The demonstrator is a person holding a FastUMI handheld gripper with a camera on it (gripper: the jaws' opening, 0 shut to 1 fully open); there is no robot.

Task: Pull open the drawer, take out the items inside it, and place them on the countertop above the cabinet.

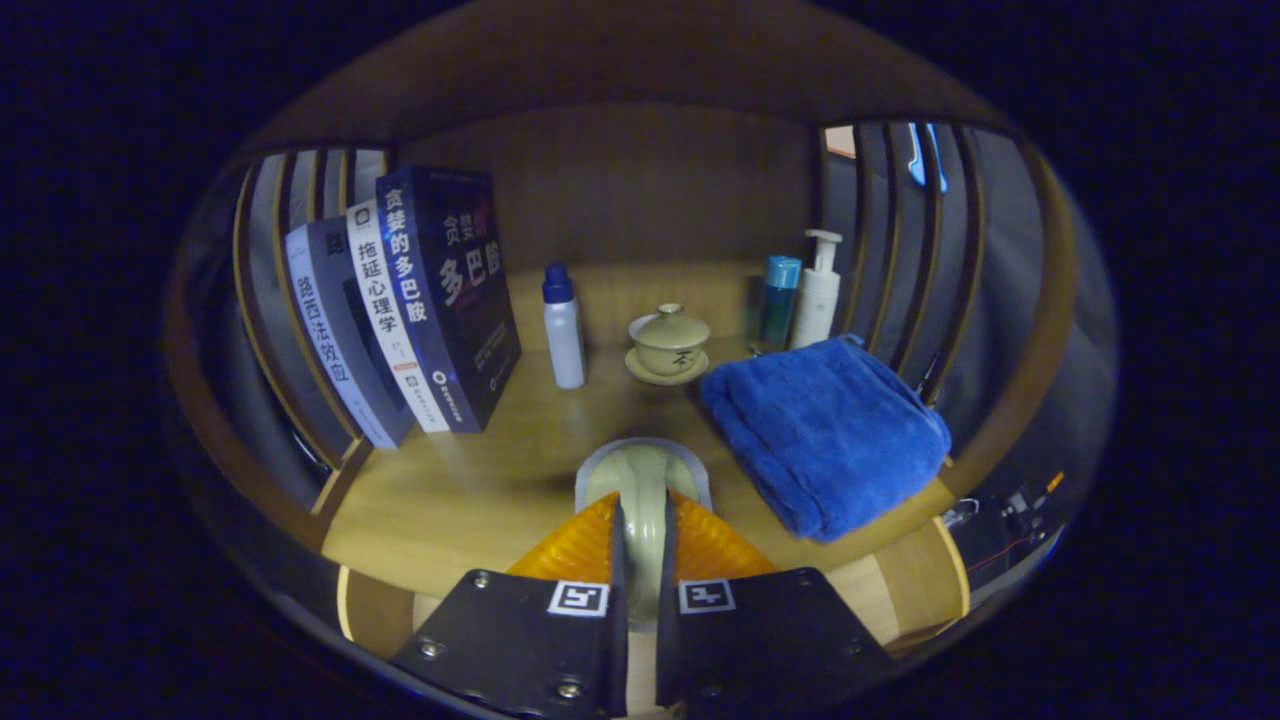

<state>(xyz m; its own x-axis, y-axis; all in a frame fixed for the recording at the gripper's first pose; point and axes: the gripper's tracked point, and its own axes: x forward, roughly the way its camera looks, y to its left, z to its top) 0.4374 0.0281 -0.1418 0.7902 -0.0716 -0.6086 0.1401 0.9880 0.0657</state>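
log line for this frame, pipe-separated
gripper shut on pale cup | above countertop | blue towel beside | lidded teacup beyond

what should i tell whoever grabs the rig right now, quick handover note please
Gripper: shut on a pale green item, its rounded end poking out past the orange fingers; I cannot tell exactly what it is.
Position: held over the front of the wooden countertop, not yet set down.
On the countertop: folded blue towel just ahead to one side, lidded teacup on a saucer beyond the fingers, blue-capped white bottle, books, pump bottle at the back.
Done: this item appears lifted up to the countertop.
Left: release it on the bare wood, then check the drawer for more.
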